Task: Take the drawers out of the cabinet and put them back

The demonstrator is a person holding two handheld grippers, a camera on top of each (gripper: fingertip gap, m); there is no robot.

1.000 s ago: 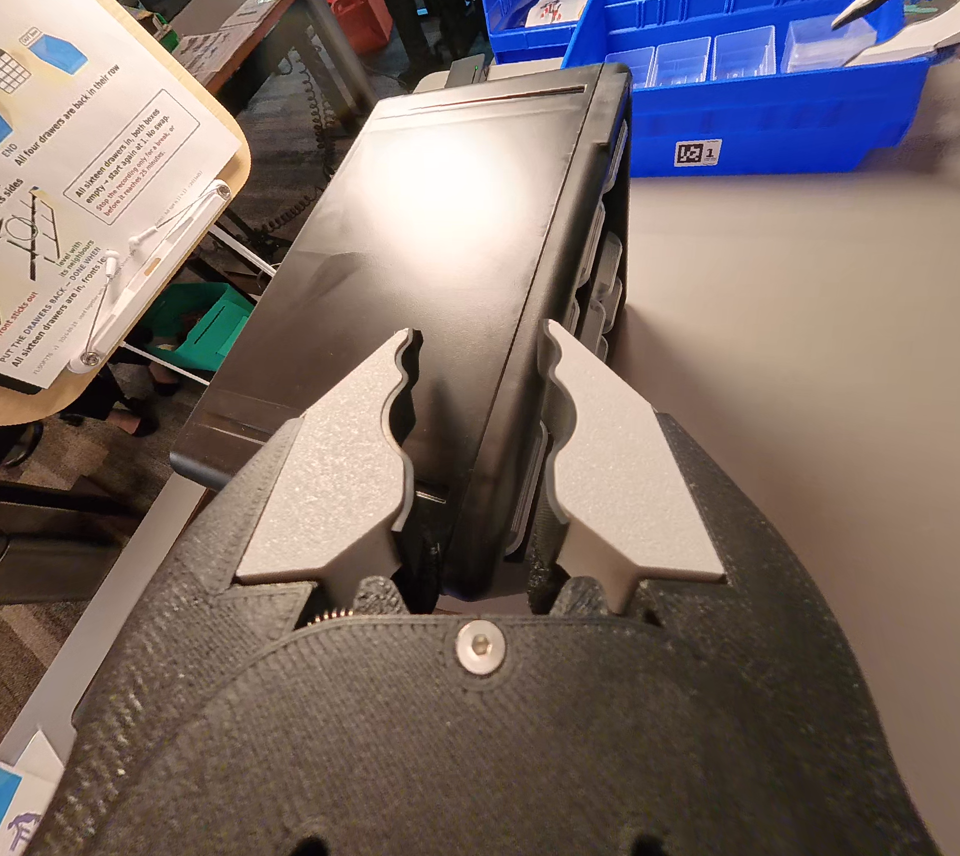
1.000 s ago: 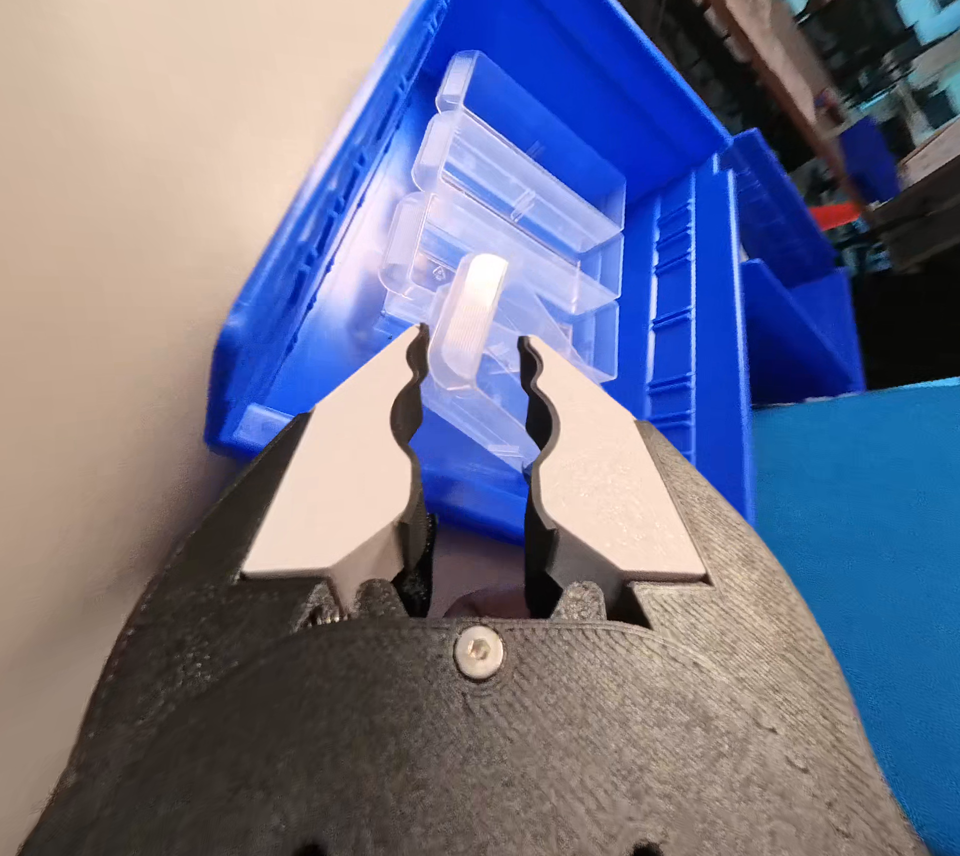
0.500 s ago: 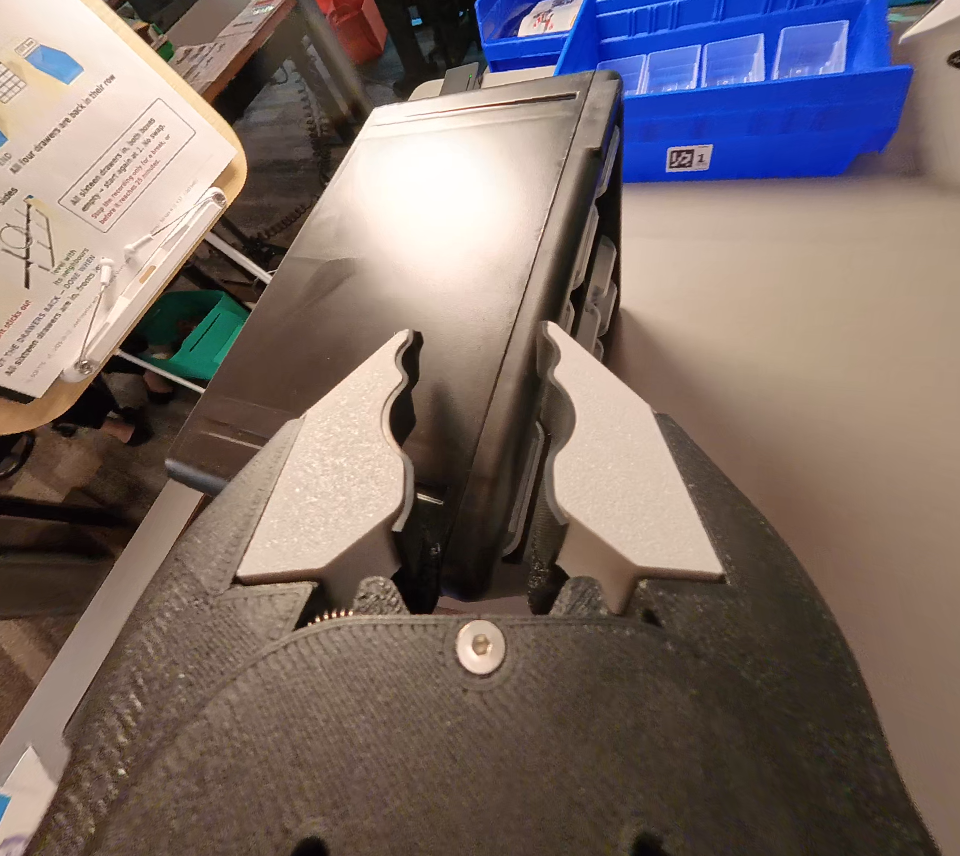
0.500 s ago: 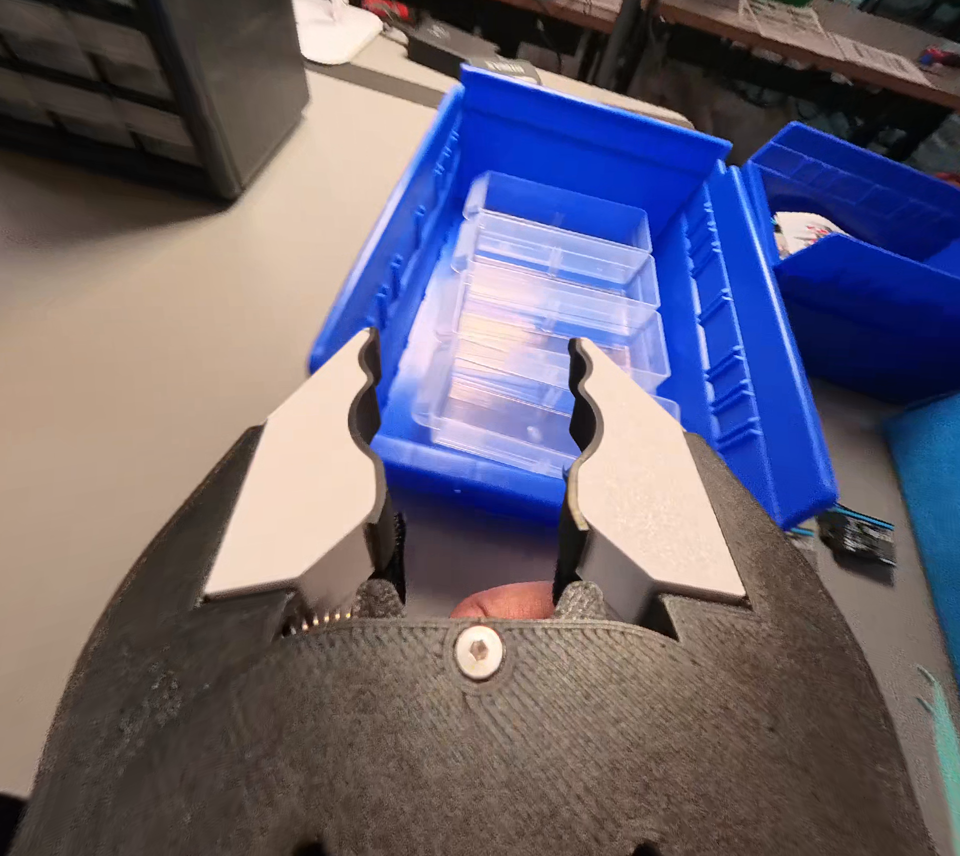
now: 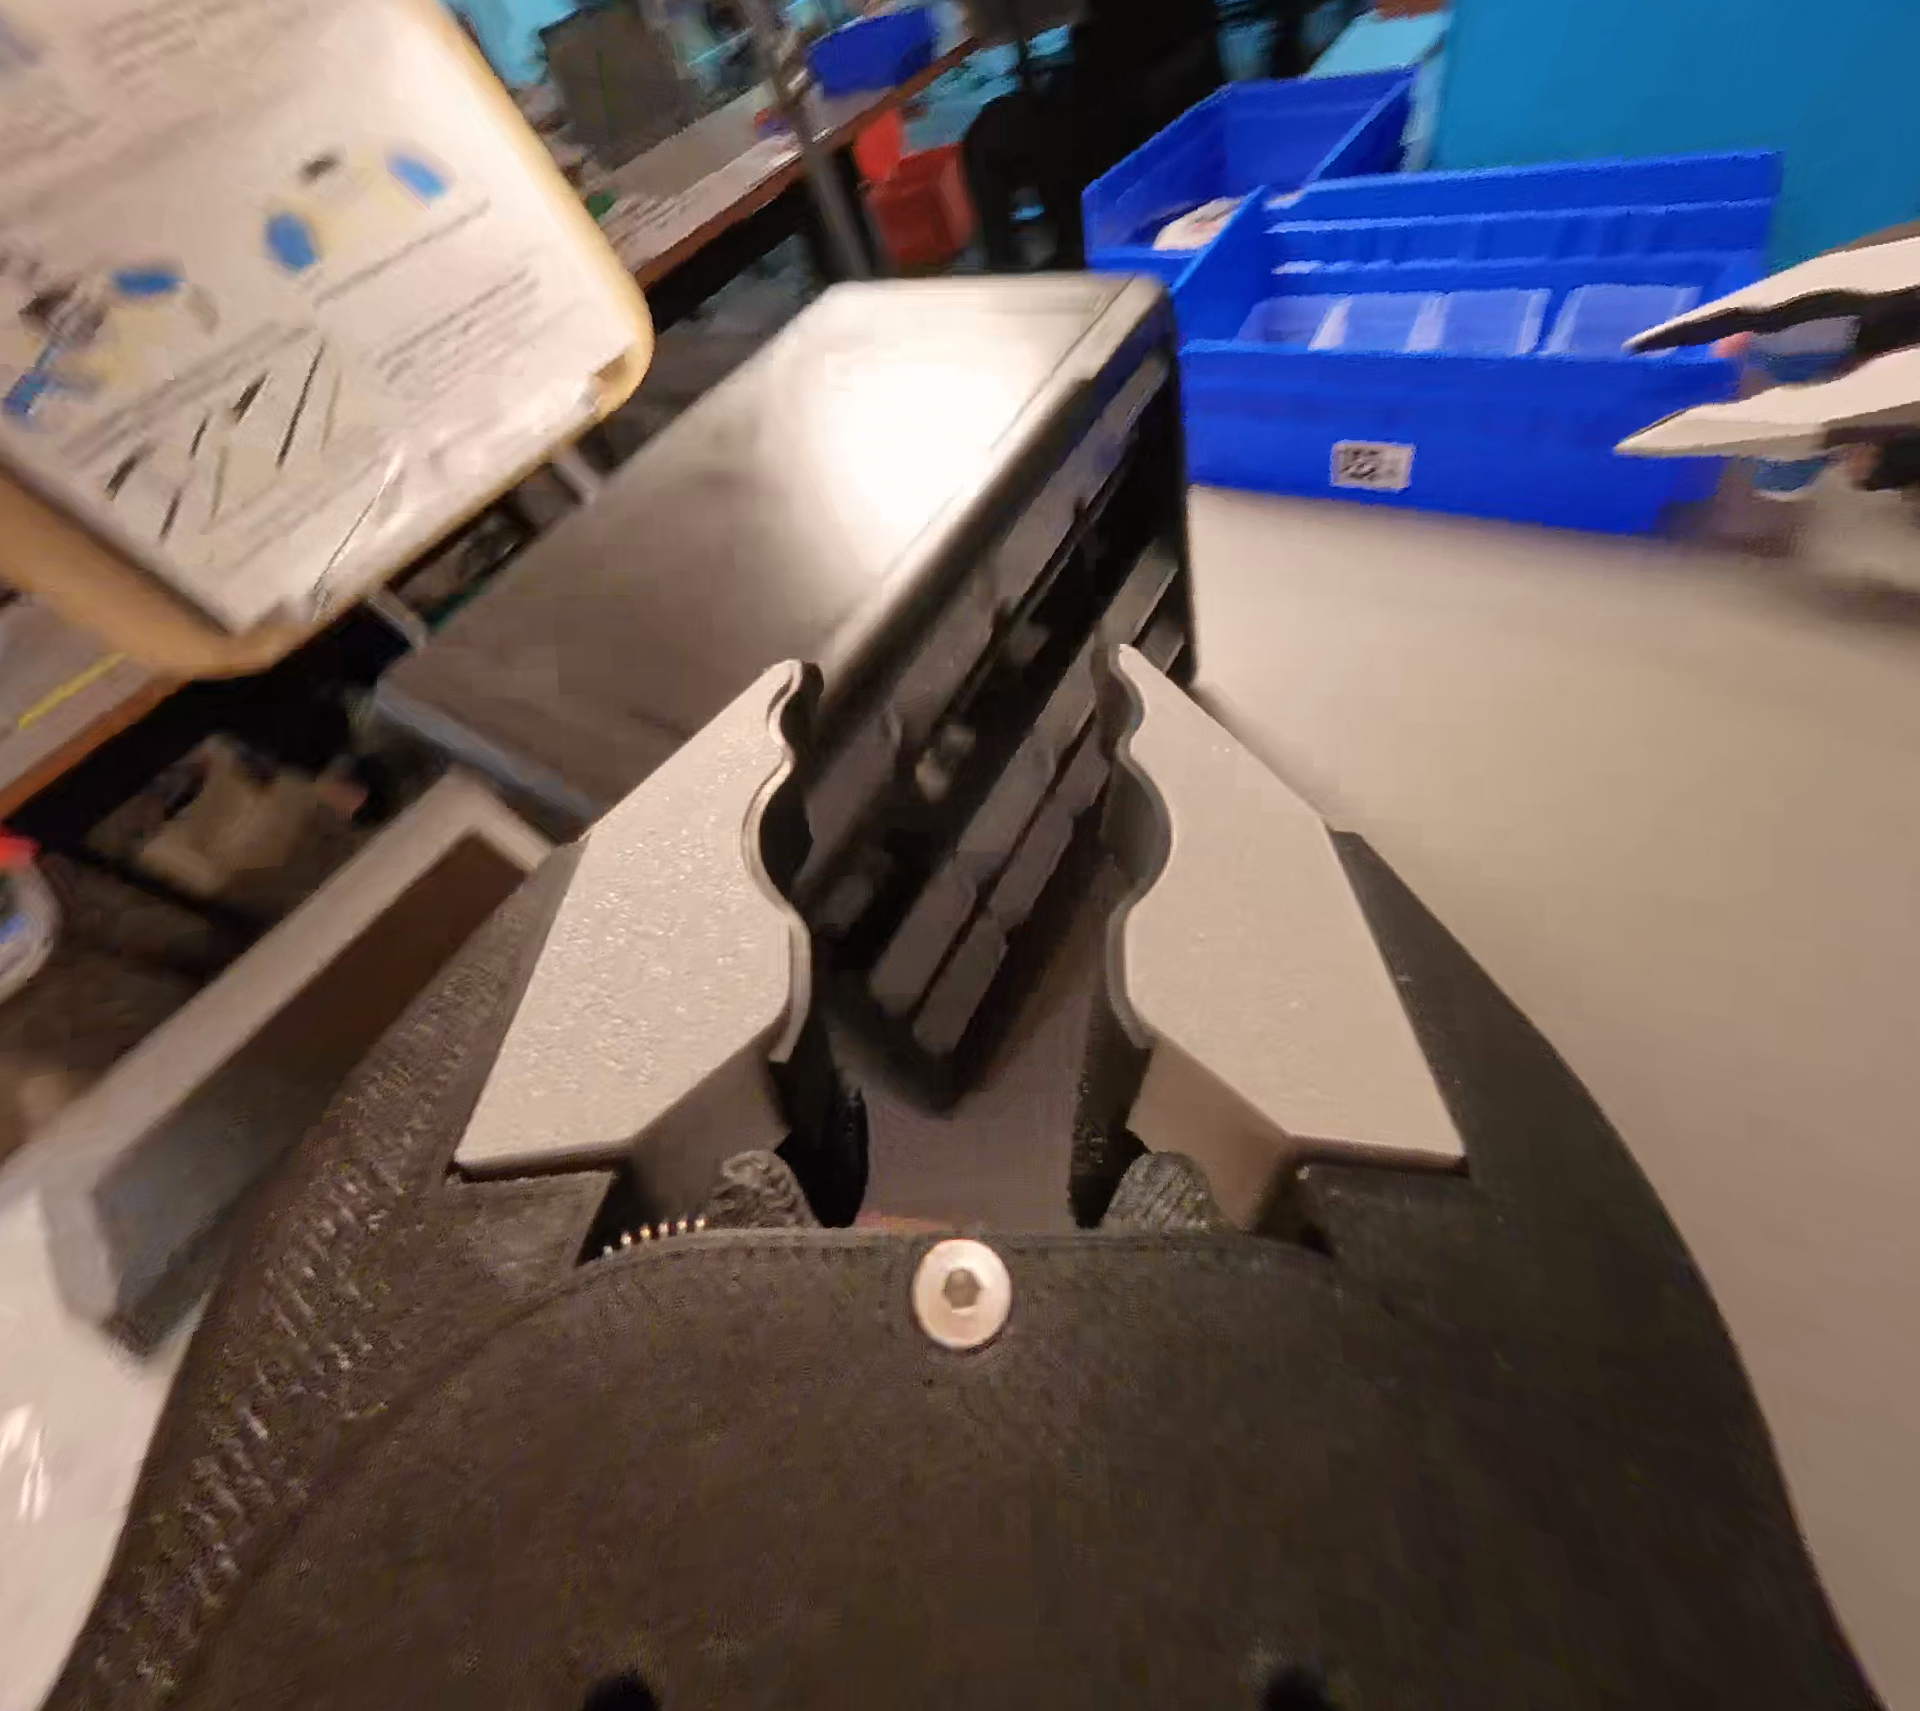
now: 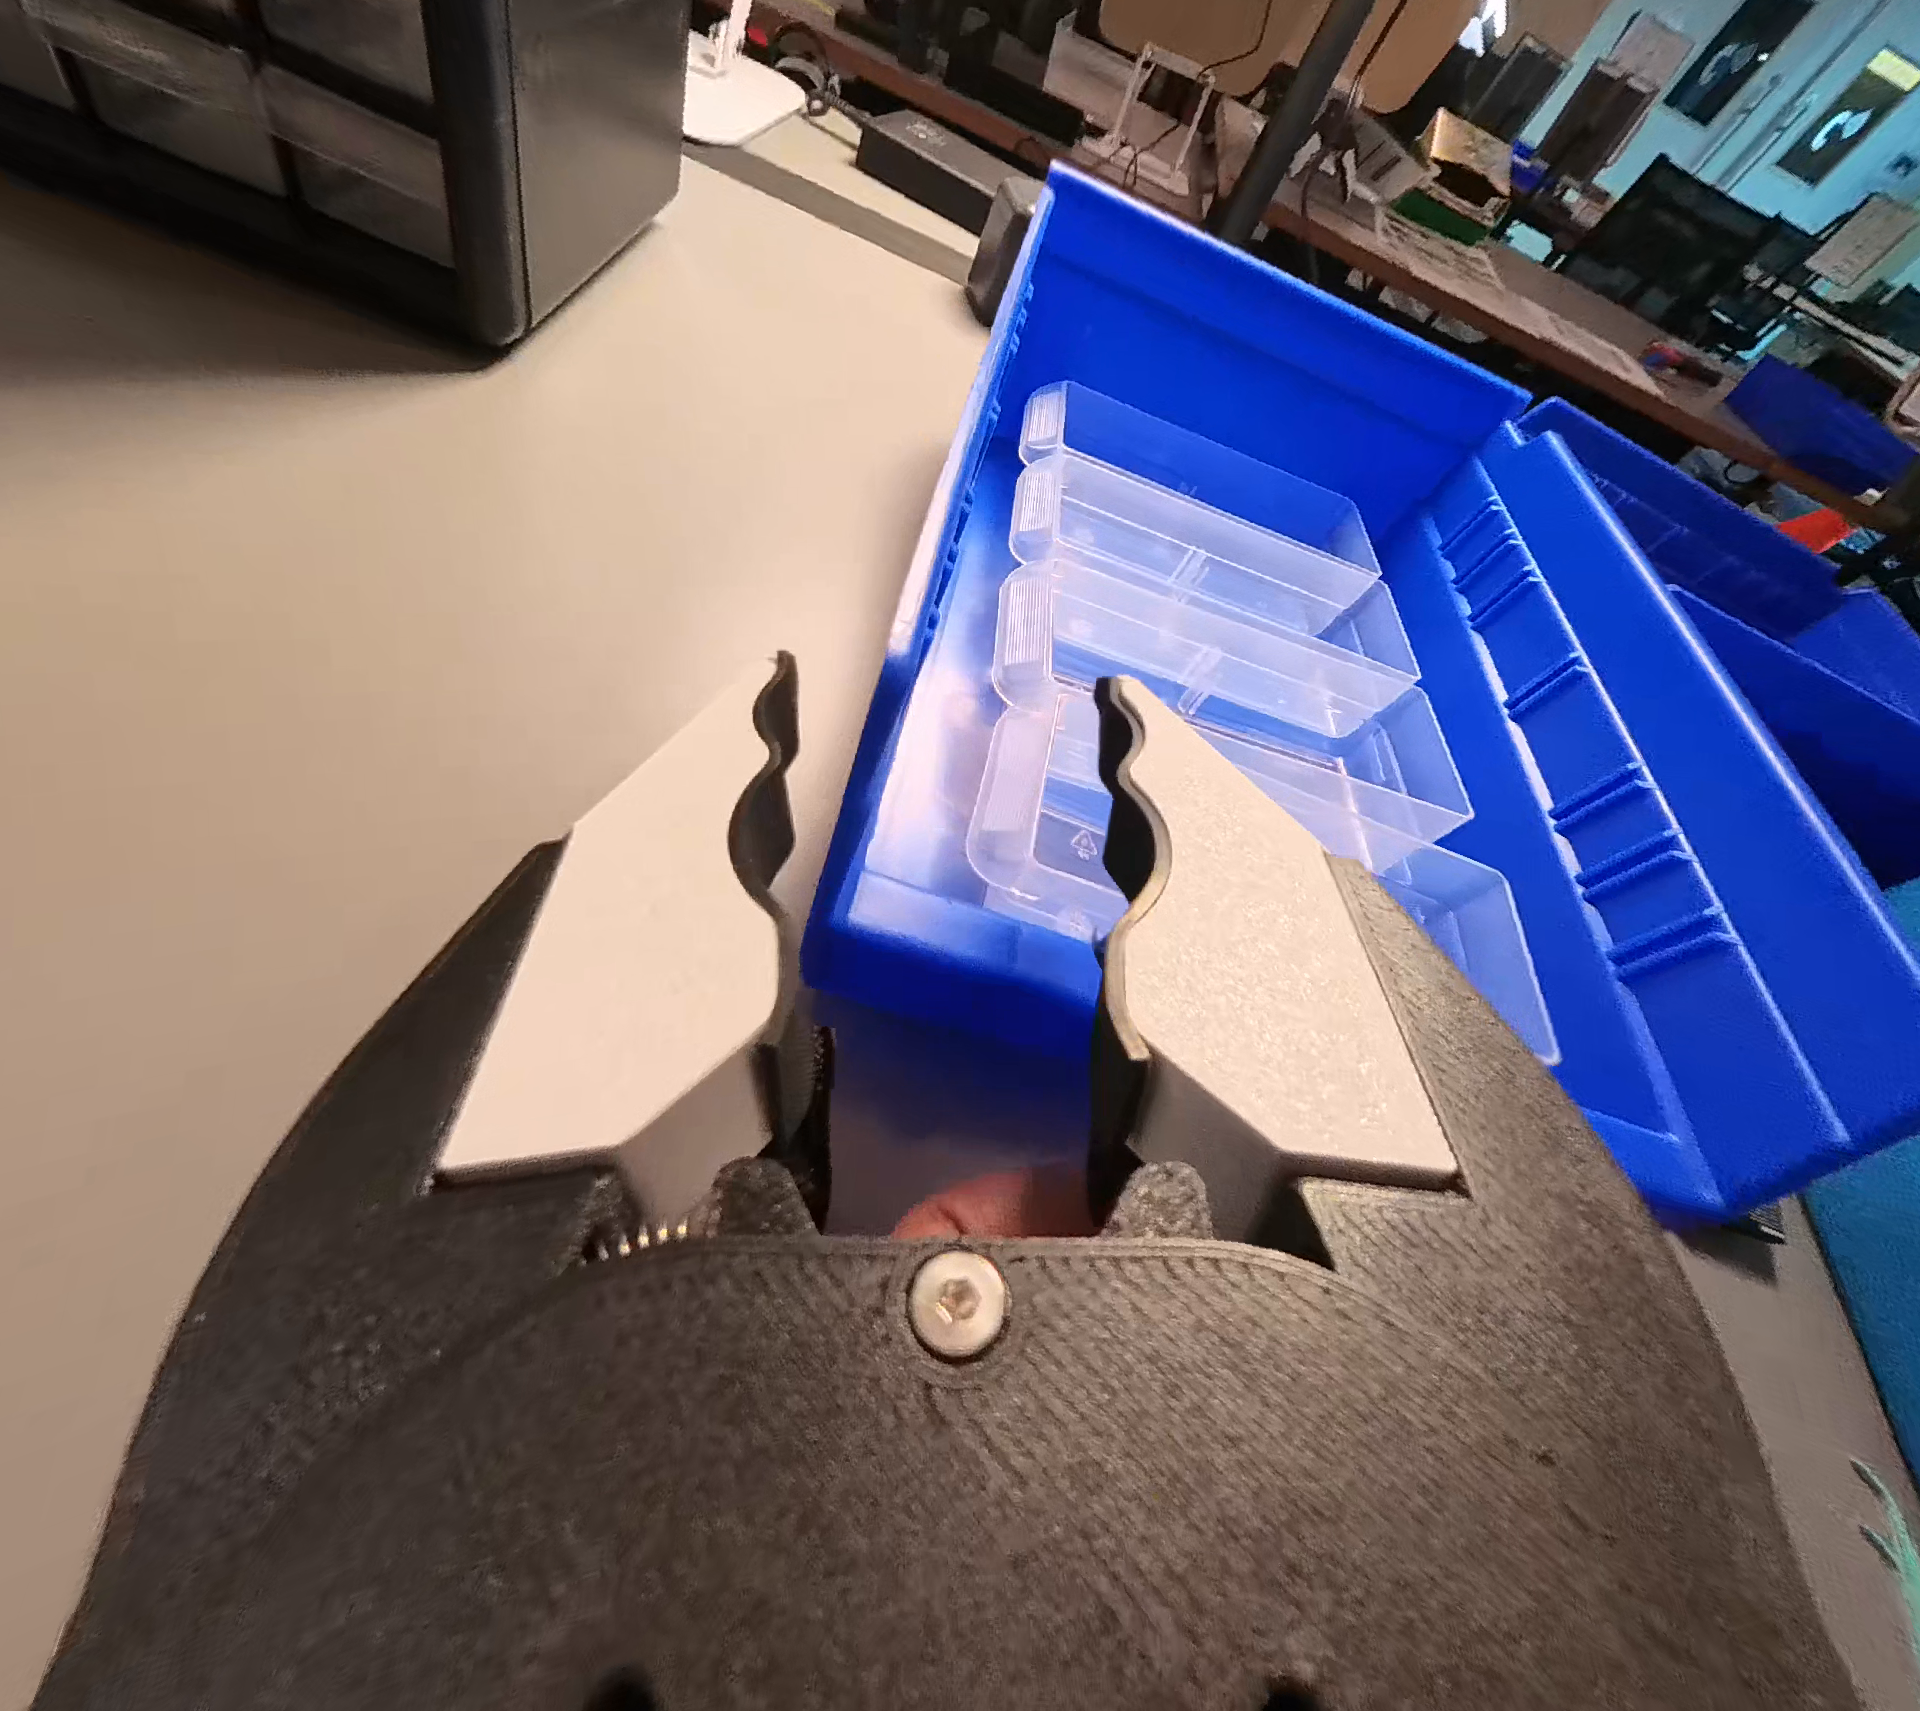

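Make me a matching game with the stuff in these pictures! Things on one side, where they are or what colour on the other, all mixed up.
Things:
1. clear plastic drawers
2. black drawer cabinet
3. right claw
4. big blue plastic bin

Matches:
A. open, with nothing in it
B. lying in a row inside the bin
C. standing on the beige table
D. holding the clear drawers

Pairs: 1-B, 2-C, 3-A, 4-D
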